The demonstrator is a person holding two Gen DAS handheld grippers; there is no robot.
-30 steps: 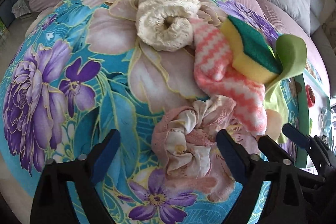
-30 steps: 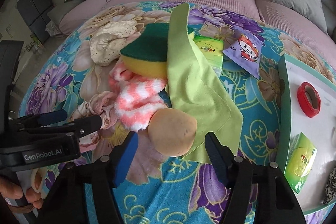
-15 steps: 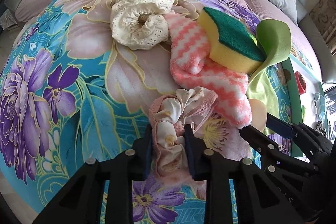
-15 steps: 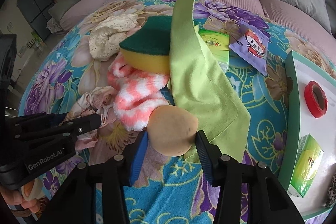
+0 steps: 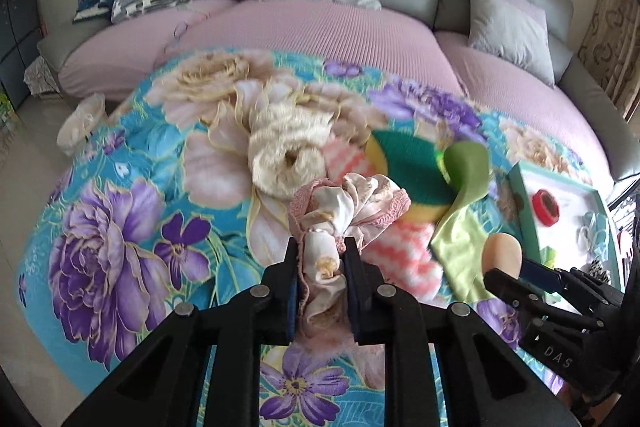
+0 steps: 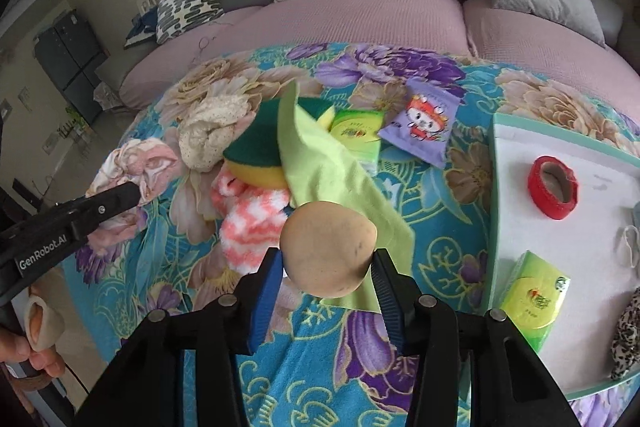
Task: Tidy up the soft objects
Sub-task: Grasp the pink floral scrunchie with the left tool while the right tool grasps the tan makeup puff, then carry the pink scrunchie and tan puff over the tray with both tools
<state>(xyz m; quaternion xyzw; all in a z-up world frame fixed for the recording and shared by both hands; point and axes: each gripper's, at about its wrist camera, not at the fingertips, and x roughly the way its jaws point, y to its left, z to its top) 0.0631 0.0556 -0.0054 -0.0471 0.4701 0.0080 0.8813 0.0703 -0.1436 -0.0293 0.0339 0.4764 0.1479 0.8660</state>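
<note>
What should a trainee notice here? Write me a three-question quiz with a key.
1. What is clamped in the right gripper?
2. True or false: the red tape roll lies on the floral blanket.
3. What is between the left gripper's fingers? A) pink frilly cloth B) lime cloth C) striped fluffy cloth

Key:
1. The round beige puff.
2. False: it lies in the white tray.
3. A: the fingers are closing on the pink frilly cloth.
</note>
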